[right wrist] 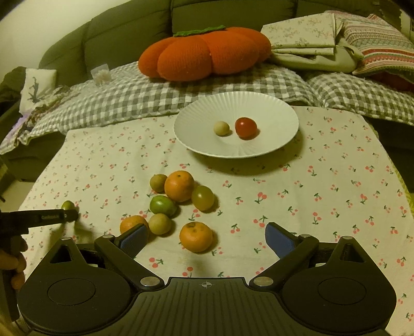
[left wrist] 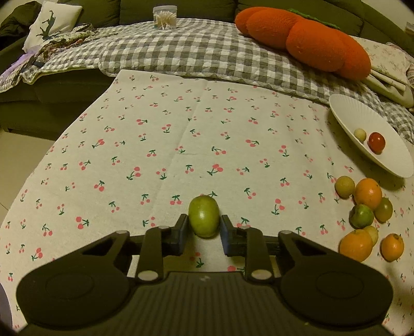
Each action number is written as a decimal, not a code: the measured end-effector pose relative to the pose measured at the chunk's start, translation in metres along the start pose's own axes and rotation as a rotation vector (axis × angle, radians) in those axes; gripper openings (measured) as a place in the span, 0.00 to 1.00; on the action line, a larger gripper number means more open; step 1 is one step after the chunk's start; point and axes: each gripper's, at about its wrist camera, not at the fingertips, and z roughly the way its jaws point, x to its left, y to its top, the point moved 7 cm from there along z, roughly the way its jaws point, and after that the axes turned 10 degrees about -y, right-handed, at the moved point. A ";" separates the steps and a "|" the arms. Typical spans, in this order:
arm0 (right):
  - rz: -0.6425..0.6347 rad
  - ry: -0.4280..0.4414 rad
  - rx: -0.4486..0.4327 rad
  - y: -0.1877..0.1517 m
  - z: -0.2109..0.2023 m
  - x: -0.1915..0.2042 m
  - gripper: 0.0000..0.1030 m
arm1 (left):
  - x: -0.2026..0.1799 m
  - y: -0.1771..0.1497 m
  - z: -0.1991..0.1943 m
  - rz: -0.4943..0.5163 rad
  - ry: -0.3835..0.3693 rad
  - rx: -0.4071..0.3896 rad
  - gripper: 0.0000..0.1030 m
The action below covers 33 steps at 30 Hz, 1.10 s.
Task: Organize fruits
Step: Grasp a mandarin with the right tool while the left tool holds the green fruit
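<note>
My left gripper (left wrist: pixel 204 227) is shut on a green fruit (left wrist: pixel 204 215) just above the cherry-print cloth; it also shows at the left of the right wrist view (right wrist: pixel 68 215). My right gripper (right wrist: pixel 204 239) is open and empty, with an orange (right wrist: pixel 196 236) between its fingers and just ahead. A pile of oranges (right wrist: pixel 179 185) and green and yellowish fruits (right wrist: pixel 163 205) lies on the cloth ahead of it, also seen in the left wrist view (left wrist: pixel 367 193). A white plate (right wrist: pixel 269 111) holds a red tomato (right wrist: pixel 245 127) and a small pale fruit (right wrist: pixel 221 128).
The table is covered by a cherry-print cloth (left wrist: pixel 181 129). Behind it is a sofa with a grey checked blanket (left wrist: pixel 196 51), an orange pumpkin cushion (right wrist: pixel 204 54), folded linens (right wrist: pixel 310 36) and a jar of cotton swabs (left wrist: pixel 164 17).
</note>
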 end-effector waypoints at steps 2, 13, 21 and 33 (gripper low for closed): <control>0.001 0.001 0.004 0.000 0.001 0.000 0.95 | -0.001 0.000 -0.001 -0.002 -0.006 0.000 0.23; -0.007 -0.003 0.010 -0.001 0.005 0.002 0.95 | -0.007 0.000 -0.008 0.008 -0.031 -0.008 0.23; -0.041 -0.002 0.016 -0.005 0.011 0.008 0.93 | -0.008 0.001 -0.010 0.007 -0.043 -0.009 0.23; -0.088 -0.042 0.077 -0.011 0.051 0.017 0.62 | -0.008 0.002 -0.013 0.000 -0.059 -0.009 0.23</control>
